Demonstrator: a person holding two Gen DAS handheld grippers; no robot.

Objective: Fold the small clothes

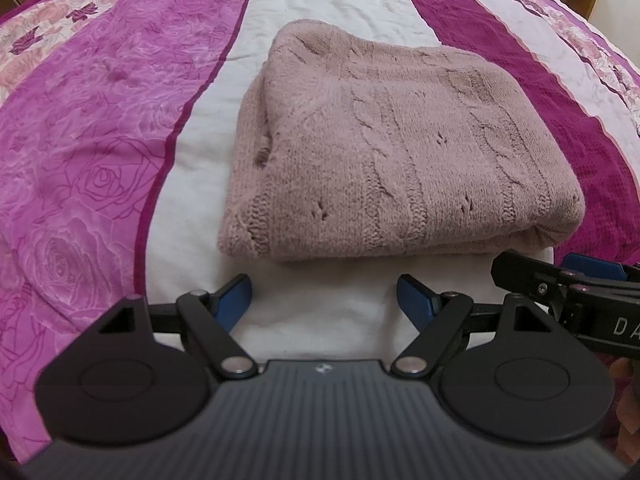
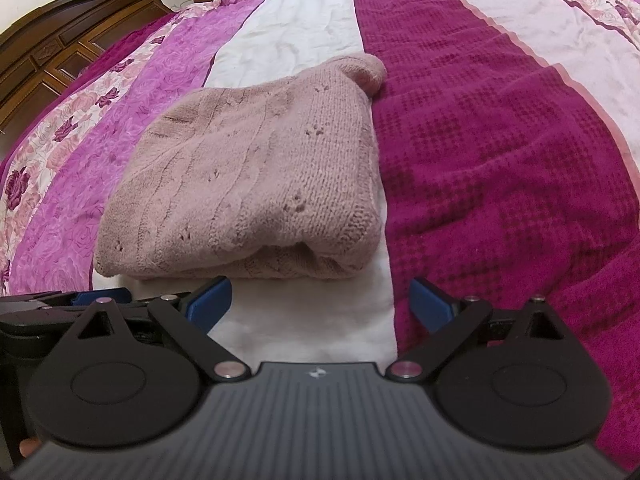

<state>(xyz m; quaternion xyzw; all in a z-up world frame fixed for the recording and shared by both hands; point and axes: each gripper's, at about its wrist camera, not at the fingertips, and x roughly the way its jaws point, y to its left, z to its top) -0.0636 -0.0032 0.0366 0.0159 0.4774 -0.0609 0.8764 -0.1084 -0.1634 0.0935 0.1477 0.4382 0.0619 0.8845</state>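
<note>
On the bed, along the white stripe of the bedspread (image 1: pixel 192 152), we saw the dusty-pink cable-knit sweater (image 1: pixel 392 152) lying folded into a thick, roughly square bundle, its right edge just reaching the dark magenta waffle-textured band (image 2: pixel 500 152). Our left claw (image 1: pixel 324 300) hovered just short of the bundle's near edge, blue pads (image 1: pixel 234 300) spread wide with only white cloth between them, gripping nothing. Our right claw (image 2: pixel 320 304) sat close beside it, likewise released and empty, its fingers apart over the seam between white and magenta. At the far left stood a dark wooden headboard (image 2: pixel 60 52).
</note>
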